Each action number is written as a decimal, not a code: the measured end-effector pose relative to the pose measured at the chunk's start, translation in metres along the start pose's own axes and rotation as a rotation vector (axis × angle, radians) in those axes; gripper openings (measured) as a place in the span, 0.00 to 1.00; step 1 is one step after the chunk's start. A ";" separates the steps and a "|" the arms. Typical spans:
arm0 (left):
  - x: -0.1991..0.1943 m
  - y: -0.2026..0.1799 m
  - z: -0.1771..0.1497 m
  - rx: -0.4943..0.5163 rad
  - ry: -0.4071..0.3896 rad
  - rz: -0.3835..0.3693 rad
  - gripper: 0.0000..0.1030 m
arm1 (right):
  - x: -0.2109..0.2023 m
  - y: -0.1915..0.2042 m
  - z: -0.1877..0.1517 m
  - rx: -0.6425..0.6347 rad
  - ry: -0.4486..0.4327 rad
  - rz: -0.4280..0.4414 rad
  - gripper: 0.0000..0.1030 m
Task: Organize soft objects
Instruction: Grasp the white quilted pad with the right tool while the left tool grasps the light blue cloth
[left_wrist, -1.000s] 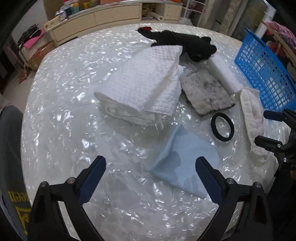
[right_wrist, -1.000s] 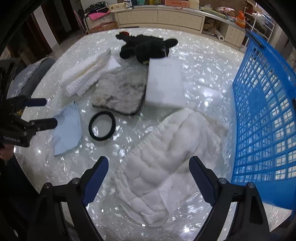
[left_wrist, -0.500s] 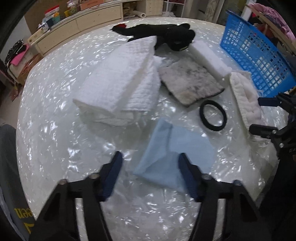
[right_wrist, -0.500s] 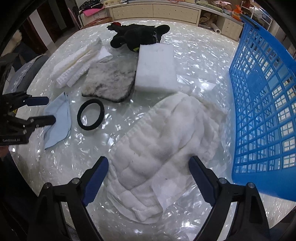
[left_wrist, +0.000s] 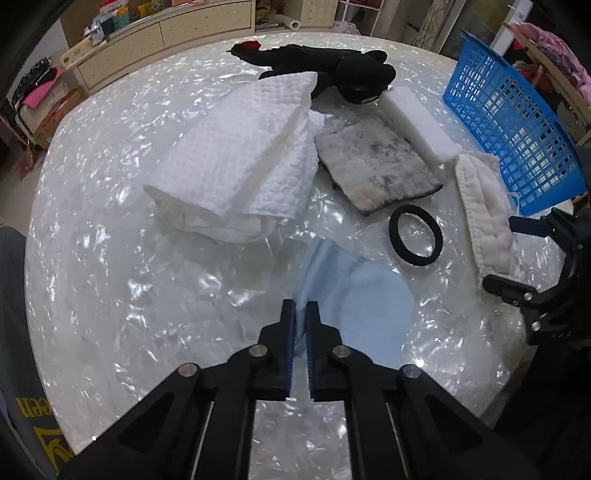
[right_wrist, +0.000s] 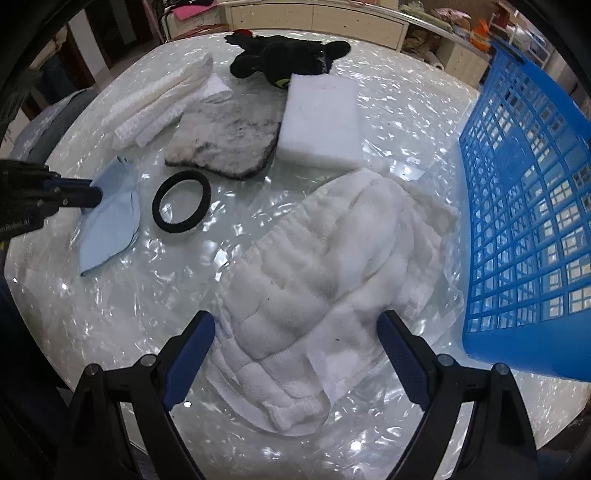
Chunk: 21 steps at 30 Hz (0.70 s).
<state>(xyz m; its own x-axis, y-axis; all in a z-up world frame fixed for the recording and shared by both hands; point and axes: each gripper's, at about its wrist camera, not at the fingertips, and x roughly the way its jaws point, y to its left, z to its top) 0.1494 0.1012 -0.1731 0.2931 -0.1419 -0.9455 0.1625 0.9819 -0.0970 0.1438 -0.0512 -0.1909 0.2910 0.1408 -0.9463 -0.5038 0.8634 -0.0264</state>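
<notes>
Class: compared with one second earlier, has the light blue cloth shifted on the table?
Yes. The light blue cloth, pinched by the left gripper, has bunched; its left edge pulled away from the black ring.

A lived-in home room: a cream sideboard (left_wrist: 166, 33) cluttered with household bits, beyond a pearly round table (left_wrist: 129, 295).

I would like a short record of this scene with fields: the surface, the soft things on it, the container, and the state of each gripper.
surface: round glossy table
soft things: light blue cloth, white waffle towel, grey fuzzy mat, white foam block, white quilted cloth, black plush toy, black ring band
container: blue basket, at the table's right edge, beside the quilted cloth
left gripper: shut on the light blue cloth's edge
right gripper: open, above the white quilted cloth
</notes>
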 end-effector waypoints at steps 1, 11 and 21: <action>-0.006 0.006 -0.007 -0.007 0.002 -0.011 0.03 | 0.001 0.000 -0.002 0.002 -0.005 0.002 0.88; -0.016 0.005 -0.023 -0.028 -0.012 -0.076 0.03 | -0.014 0.026 -0.004 -0.048 -0.034 0.009 0.26; -0.058 0.001 -0.031 -0.042 -0.096 -0.111 0.03 | -0.044 0.012 0.004 -0.009 -0.057 0.039 0.19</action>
<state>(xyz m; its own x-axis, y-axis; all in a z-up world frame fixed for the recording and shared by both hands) 0.1035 0.1148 -0.1277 0.3647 -0.2590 -0.8944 0.1596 0.9637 -0.2140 0.1285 -0.0454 -0.1483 0.3164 0.2020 -0.9269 -0.5228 0.8524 0.0073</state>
